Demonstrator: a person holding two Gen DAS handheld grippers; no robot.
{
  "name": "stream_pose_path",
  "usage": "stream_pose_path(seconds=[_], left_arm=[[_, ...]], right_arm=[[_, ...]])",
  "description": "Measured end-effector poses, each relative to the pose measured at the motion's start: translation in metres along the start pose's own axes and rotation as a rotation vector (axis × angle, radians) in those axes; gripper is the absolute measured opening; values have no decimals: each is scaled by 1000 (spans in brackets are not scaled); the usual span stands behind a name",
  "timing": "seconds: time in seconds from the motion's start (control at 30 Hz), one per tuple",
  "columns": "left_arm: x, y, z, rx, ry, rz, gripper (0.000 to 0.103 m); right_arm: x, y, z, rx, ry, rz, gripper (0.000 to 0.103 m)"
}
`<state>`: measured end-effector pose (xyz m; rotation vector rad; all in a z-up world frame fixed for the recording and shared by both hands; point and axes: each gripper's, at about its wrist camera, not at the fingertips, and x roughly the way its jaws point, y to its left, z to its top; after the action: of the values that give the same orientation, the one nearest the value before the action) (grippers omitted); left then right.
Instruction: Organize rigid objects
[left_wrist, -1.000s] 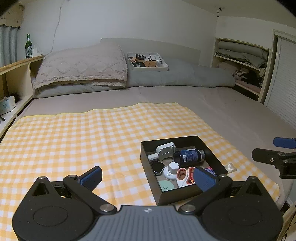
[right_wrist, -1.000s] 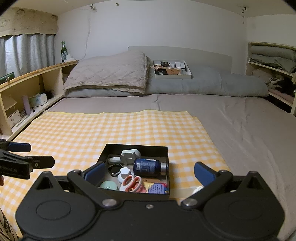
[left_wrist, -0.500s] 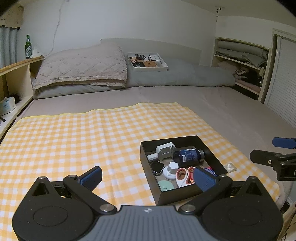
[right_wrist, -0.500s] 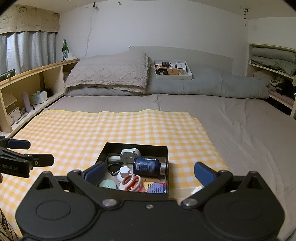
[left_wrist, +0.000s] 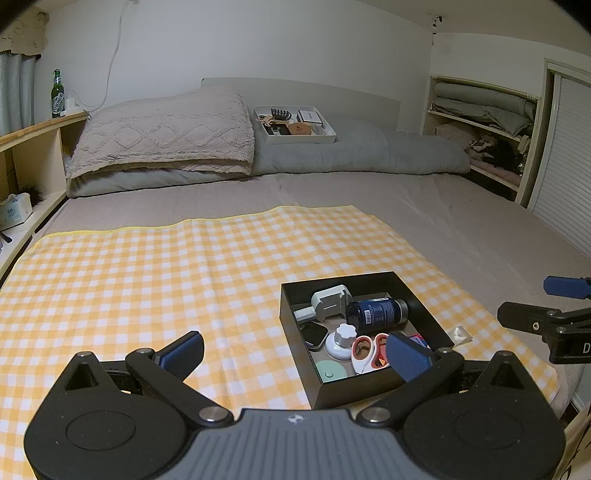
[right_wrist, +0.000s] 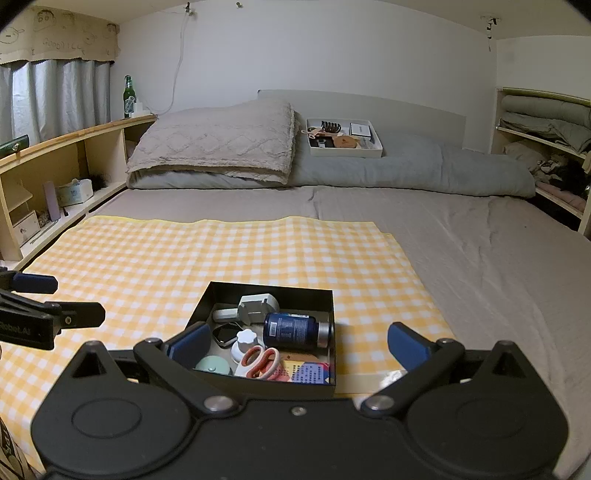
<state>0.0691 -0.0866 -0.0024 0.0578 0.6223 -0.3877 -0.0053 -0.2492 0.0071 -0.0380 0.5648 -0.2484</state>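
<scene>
A black open box (left_wrist: 424, 306) (right_wrist: 266, 290) sits on the yellow checked cloth (left_wrist: 147, 280) (right_wrist: 184, 258). Inside lie a dark blue bottle (left_wrist: 376, 314) (right_wrist: 293, 329) on its side, a grey plug adapter (left_wrist: 328, 301) (right_wrist: 255, 304), a white knob (left_wrist: 343, 338) (right_wrist: 245, 341), red-handled scissors (left_wrist: 367, 350) (right_wrist: 260, 362), a mint round lid (left_wrist: 330, 371) (right_wrist: 211, 364), a small black device (left_wrist: 314, 334) (right_wrist: 226, 333) and a colourful card (right_wrist: 306, 371). My left gripper (left_wrist: 295, 350) is open, held near the box's front left. My right gripper (right_wrist: 295, 345) is open above the box's near edge, empty.
A white tray (left_wrist: 295, 127) (right_wrist: 343, 138) with small items rests on the grey bolster at the bed's head. A folded beige blanket (left_wrist: 166, 136) lies left of it. Wooden shelves (right_wrist: 55, 173) run along the left, with a green bottle (right_wrist: 128, 96). A small white scrap (left_wrist: 461, 334) lies right of the box.
Both grippers have drifted only slightly; the view barely shifts. Nothing in the box has moved and both stay open.
</scene>
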Motion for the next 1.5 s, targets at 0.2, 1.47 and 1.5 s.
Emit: stream_pose_path(seconds=[0.2,1.47,1.5], left_arm=[[0,0,0,0,0,0,103],[0,0,0,0,-1,1,103],[0,0,0,-1,-1,0,103]], right_arm=[[0,0,0,-1,1,0,103],[1,1,-3,-13,6,-1,103],[2,1,-3,-13,6,-1,103]])
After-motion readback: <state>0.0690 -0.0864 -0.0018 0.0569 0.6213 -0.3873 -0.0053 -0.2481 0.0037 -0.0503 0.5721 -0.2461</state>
